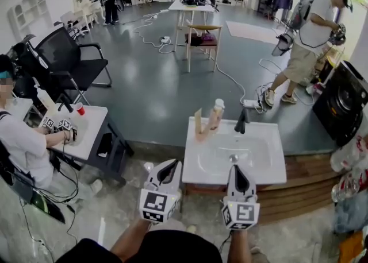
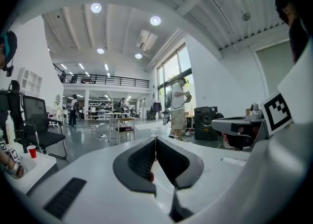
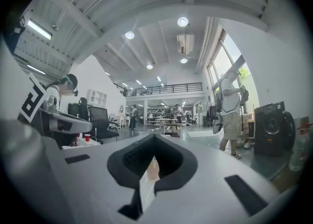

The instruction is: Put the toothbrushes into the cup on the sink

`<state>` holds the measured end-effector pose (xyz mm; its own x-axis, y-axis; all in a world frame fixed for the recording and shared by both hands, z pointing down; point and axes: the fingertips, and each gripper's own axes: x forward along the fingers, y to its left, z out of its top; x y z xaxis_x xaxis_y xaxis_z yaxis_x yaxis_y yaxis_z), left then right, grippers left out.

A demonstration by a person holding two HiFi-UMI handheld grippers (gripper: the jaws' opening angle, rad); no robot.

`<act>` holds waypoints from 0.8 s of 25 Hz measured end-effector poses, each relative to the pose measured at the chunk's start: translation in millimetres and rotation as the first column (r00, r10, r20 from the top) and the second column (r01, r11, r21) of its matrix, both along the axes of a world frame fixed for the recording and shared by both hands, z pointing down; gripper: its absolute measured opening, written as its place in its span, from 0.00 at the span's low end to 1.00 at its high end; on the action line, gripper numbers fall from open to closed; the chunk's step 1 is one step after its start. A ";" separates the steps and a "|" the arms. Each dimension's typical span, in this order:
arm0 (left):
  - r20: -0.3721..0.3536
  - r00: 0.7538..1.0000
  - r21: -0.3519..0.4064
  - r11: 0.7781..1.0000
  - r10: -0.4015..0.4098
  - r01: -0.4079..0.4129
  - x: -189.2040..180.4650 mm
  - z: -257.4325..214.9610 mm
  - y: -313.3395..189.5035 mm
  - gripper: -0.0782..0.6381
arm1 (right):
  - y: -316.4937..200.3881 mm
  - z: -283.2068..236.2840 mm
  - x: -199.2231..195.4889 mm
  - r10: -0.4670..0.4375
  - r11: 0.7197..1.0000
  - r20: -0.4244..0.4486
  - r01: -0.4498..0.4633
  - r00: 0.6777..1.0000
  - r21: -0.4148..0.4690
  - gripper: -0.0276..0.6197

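A white sink (image 1: pixel 270 167) stands just ahead of me on a wooden platform. On its back rim a peach cup (image 1: pixel 199 130) stands beside a bottle with a white cap (image 1: pixel 216 115) and a black faucet (image 1: pixel 241 122). I cannot make out any toothbrushes. My left gripper (image 1: pixel 171 165) hovers at the sink's front left corner and my right gripper (image 1: pixel 236 169) over its front edge. Both are shut with nothing between the jaws. In the left gripper view the left gripper (image 2: pixel 155 140) shows its pads meeting, and the right gripper (image 3: pixel 155 138) shows the same in the right gripper view.
A seated person (image 1: pixel 23 141) works at a small white table (image 1: pixel 92 135) on the left, near a black office chair (image 1: pixel 69 61). Another person (image 1: pixel 307 43) stands at the back right by a black machine (image 1: pixel 342 104). A wooden chair (image 1: pixel 202 41) and cables lie on the floor beyond.
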<state>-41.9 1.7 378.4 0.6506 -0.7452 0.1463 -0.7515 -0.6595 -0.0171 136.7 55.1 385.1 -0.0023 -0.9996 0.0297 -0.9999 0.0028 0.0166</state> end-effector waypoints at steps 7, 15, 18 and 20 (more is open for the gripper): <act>-0.001 1.000 0.003 1.000 0.005 -0.005 2.4 0.4 -0.3 0.12 | -0.9 2.2 0.5 -0.002 1.000 -0.005 0.002 1.000 -0.003 0.04; -0.002 1.000 0.002 1.000 0.002 -0.002 -1.6 0.4 -4.3 0.12 | -3.9 -1.2 -3.9 -0.006 1.000 0.001 0.006 1.000 -0.001 0.04; -0.003 1.000 0.000 1.000 0.002 -0.002 -4.7 -2.2 -4.1 0.12 | -3.7 -2.0 -6.1 -0.003 1.000 0.007 0.003 1.000 -0.004 0.04; -0.002 1.000 0.000 1.000 0.003 -0.003 -5.4 -2.9 -4.6 0.12 | -4.1 -2.2 -7.0 -0.004 1.000 0.007 0.004 1.000 -0.005 0.04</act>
<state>-47.3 -2.9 375.5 0.6529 -0.7434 0.1451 -0.7498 -0.6614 -0.0151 129.7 51.0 382.9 -0.0066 -0.9994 0.0344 -0.9999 0.0070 0.0093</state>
